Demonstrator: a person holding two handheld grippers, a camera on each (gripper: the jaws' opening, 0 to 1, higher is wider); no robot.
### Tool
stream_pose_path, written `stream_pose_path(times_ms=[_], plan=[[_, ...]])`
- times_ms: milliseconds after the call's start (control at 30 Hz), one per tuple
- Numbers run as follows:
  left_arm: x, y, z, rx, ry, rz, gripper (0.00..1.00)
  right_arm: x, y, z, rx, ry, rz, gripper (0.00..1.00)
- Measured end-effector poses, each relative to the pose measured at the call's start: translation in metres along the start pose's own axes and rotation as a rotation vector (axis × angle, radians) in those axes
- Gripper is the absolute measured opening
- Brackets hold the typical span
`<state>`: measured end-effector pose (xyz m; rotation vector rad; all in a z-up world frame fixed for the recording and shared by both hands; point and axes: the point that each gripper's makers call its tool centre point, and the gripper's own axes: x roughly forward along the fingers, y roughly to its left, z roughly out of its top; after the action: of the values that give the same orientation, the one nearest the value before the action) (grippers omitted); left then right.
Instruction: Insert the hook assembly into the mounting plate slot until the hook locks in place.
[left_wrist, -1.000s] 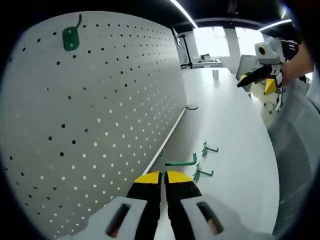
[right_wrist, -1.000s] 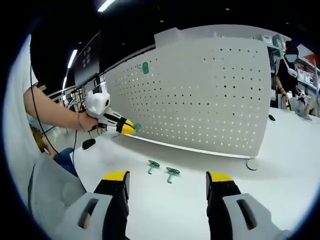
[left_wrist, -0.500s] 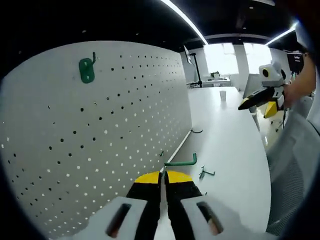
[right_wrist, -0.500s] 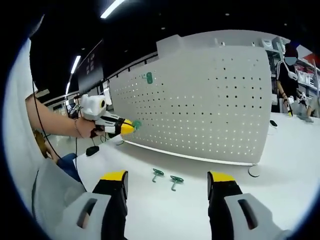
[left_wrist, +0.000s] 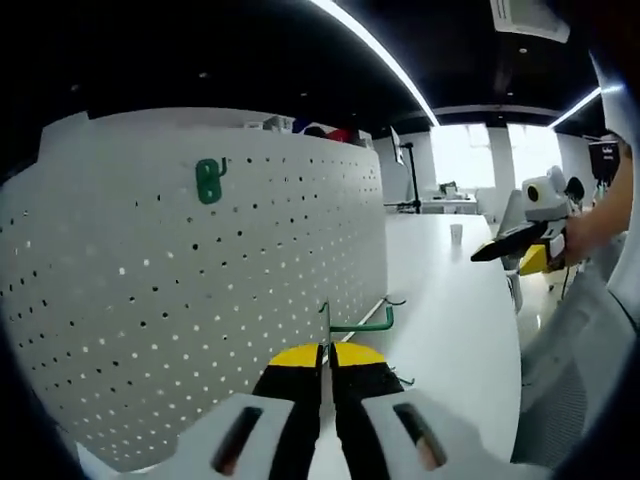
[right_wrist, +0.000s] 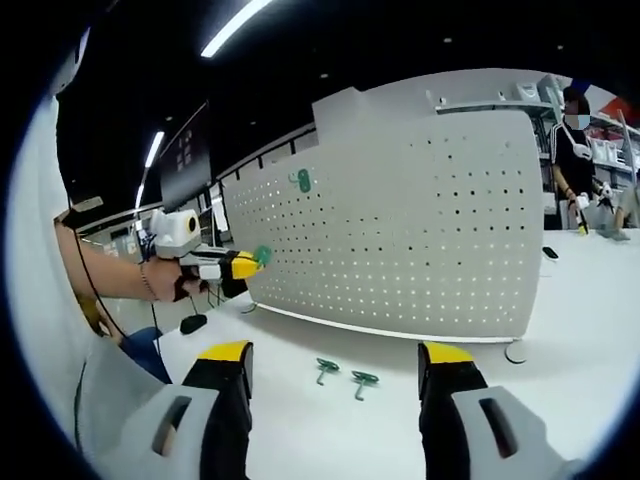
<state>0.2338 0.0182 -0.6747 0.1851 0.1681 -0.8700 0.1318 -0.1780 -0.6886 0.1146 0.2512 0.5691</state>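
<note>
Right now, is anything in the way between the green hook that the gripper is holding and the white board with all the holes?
Nothing visible is. The left gripper holds the green hook in the air in front of the pegboard, with open space between them. Another hook already hangs high up on the board, well off to the side.

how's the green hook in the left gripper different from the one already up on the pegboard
The held hook is clamped in the shut left gripper, off the pegboard and low beside it; the mounted hook sits high on the board. The held one shows a long bar with an upturned tip; the mounted one shows mainly its flat plate. Both are green.
</note>
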Motion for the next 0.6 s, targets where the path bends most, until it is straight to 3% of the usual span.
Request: stream_pose_path(times_ms=[367, 600], plan=[[-0.016, -0.009, 0.023, -0.042, -0.107, 0.004, 0.03, 0.0, 0.01, 0.006, -0.012, -0.014, 0.026, 0.66], [-0.024, -0.015, 0.028, -0.027, -0.127, 0.008, 0.03, 0.001, 0.017, 0.01, -0.014, -0.032, 0.043, 0.66]])
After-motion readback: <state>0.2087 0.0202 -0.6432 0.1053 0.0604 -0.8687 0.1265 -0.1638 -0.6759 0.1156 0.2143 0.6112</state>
